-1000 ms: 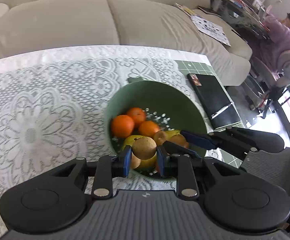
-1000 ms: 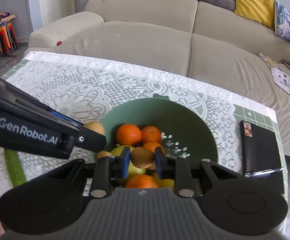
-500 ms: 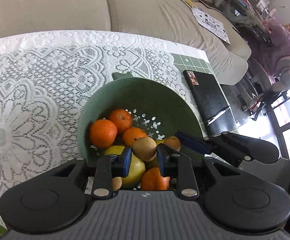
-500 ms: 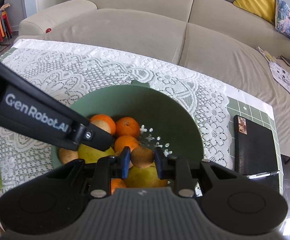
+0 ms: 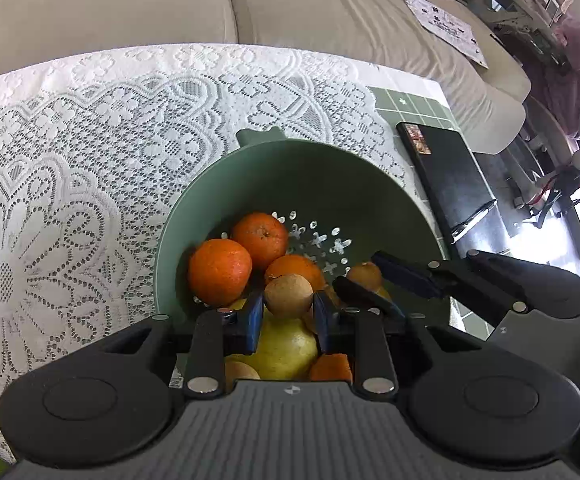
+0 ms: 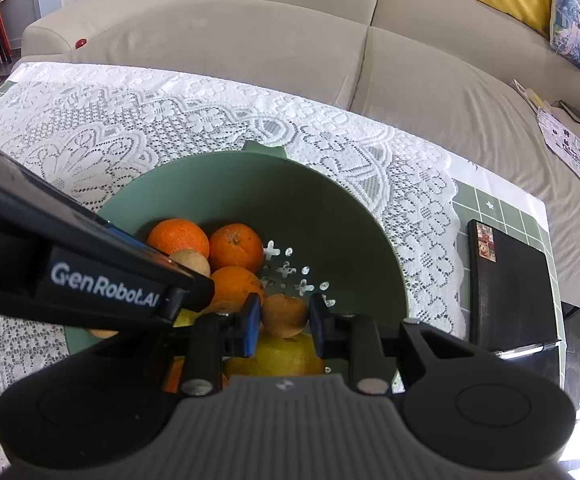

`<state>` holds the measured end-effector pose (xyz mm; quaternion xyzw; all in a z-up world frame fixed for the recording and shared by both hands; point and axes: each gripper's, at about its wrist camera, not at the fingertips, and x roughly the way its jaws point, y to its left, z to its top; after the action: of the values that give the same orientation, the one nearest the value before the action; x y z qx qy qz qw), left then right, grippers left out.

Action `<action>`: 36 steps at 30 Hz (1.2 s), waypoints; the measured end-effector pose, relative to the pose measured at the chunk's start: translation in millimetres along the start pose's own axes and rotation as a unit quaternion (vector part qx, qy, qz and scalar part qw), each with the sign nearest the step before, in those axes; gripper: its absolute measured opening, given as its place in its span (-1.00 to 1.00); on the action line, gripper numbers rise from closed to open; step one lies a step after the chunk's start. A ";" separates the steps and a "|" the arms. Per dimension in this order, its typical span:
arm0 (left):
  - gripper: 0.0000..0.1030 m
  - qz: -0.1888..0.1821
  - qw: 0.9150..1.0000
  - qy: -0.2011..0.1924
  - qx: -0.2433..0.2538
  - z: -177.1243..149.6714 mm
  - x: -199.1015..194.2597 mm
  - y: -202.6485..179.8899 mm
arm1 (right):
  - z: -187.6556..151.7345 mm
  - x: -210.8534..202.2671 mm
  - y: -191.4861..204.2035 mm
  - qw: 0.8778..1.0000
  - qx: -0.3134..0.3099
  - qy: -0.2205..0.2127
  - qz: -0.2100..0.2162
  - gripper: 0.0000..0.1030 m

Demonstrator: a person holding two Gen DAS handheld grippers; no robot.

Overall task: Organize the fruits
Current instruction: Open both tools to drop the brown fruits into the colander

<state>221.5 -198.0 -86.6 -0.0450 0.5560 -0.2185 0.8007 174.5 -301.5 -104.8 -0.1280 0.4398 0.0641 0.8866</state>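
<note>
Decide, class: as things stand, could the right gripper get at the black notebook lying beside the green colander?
Probably not yet. The right gripper is shut on a small brown fruit over the green colander. The way to the black notebook looks clear, but its fingers are occupied.

Left hand-held gripper (image 5: 289,316) at lower centre, pitched steeply down — jaws pinched narrow; right hand-held gripper (image 6: 283,320) likewise.
</note>
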 end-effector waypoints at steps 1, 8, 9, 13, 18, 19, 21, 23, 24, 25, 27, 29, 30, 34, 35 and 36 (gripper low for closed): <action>-0.43 0.000 1.000 0.002 0.000 -0.5 0.7 0.8 | 0.0 -0.2 0.4 1.000 -0.001 0.000 -0.001 -0.57; -0.33 0.004 1.000 0.004 -0.001 -2.1 0.8 1.8 | 1.1 -1.2 -0.5 1.000 -0.004 0.005 -0.002 -0.56; -0.31 0.006 1.000 0.004 -0.002 -2.0 0.5 2.1 | 1.0 -1.9 -0.5 1.000 -0.005 0.005 -0.003 -0.56; -0.11 0.010 1.000 -0.002 -0.006 -3.0 -4.0 3.4 | 1.8 -3.3 -1.2 1.000 -0.005 0.004 -0.007 -0.41; -0.05 0.008 1.000 -0.009 -0.009 -4.2 -13.8 2.5 | 1.6 -11.5 -2.0 1.000 0.000 -0.002 -0.010 -0.27; -0.04 0.008 1.000 -0.013 -0.009 -4.6 -16.8 1.9 | 1.7 -13.9 -1.2 1.000 0.000 -0.004 -0.012 -0.25; -0.04 0.007 1.000 -0.020 -0.010 -5.5 -22.6 0.9 | 1.9 -18.9 0.6 1.000 0.000 -0.008 -0.015 -0.12; -0.03 0.009 0.999 -0.030 -0.011 -7.1 -29.1 0.0 | 2.7 -24.5 2.7 1.000 0.001 -0.013 -0.020 0.13; -0.03 0.013 0.999 -0.035 -0.010 -8.4 -33.1 -0.1 | 3.3 -27.7 3.7 1.000 0.002 -0.017 -0.022 0.24; -0.03 0.018 0.999 -0.040 -0.009 -9.6 -36.9 -0.1 | 4.1 -31.0 4.7 0.999 0.004 -0.021 -0.023 0.29; -0.02 0.025 0.999 -0.048 -0.008 -11.8 -43.8 0.7 | 6.0 -37.2 6.5 0.999 0.006 -0.028 -0.024 0.34; 0.02 0.028 0.998 -0.055 -0.008 -14.9 -51.6 3.6 | 8.1 -43.8 9.6 0.999 0.009 -0.032 -0.024 0.44; 0.02 0.030 0.998 -0.059 -0.008 -16.7 -55.4 5.1 | 9.0 -47.7 11.6 0.999 0.011 -0.035 -0.024 0.54; 0.04 0.042 0.996 -0.076 0.003 -24.8 -74.1 9.9 | 11.5 -63.4 22.7 0.998 0.017 -0.050 -0.016 0.68; 0.06 0.045 0.996 -0.082 0.008 -27.6 -79.5 11.1 | 12.0 -66.8 26.6 0.998 0.018 -0.052 -0.015 0.73; 0.08 0.048 0.995 -0.087 0.011 -30.7 -85.0 12.5 | 12.1 -69.4 30.0 0.998 0.018 -0.054 -0.013 0.74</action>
<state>173.0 -147.5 -28.1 -0.0277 0.4835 -0.1812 0.8559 135.0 -269.4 -47.7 -0.1137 0.3908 0.0517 0.9119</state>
